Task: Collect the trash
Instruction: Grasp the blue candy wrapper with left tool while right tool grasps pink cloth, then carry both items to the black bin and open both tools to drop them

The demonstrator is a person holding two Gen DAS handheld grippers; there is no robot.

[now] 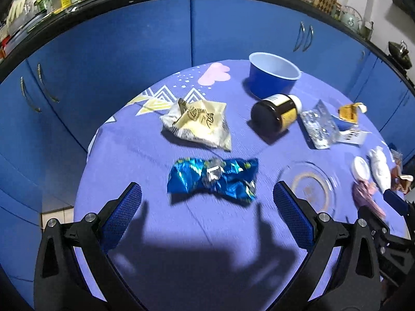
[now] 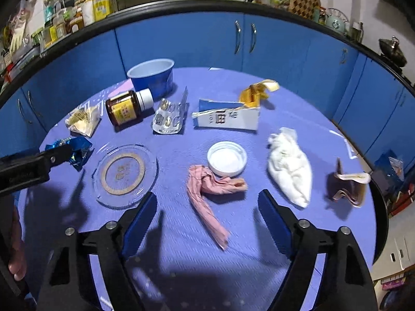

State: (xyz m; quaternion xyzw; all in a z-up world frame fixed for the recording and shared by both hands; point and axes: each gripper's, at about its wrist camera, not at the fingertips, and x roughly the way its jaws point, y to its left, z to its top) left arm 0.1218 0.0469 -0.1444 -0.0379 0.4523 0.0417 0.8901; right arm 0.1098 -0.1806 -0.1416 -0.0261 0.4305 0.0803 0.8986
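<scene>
A crumpled blue foil wrapper [image 1: 212,178] lies on the purple tablecloth just ahead of my left gripper [image 1: 207,190], whose fingers stand open on either side of it, above the cloth. Beyond it is a cream wrapper [image 1: 197,124]. In the right wrist view a pink twisted wrapper [image 2: 205,184] lies between the open fingers of my right gripper [image 2: 207,197]; the pads are clear of it. A white cap [image 2: 227,158], a white tissue wad [image 2: 290,165], a brown wrapper [image 2: 347,184], a torn carton [image 2: 228,116] and a blister pack [image 2: 168,119] lie around.
A blue bowl [image 2: 153,77] stands at the table's far side with a brown bottle [image 2: 127,108] on its side next to it. A glass dish [image 2: 124,173] sits between the two grippers. Blue cabinets [image 1: 129,51] ring the round table [image 2: 181,246].
</scene>
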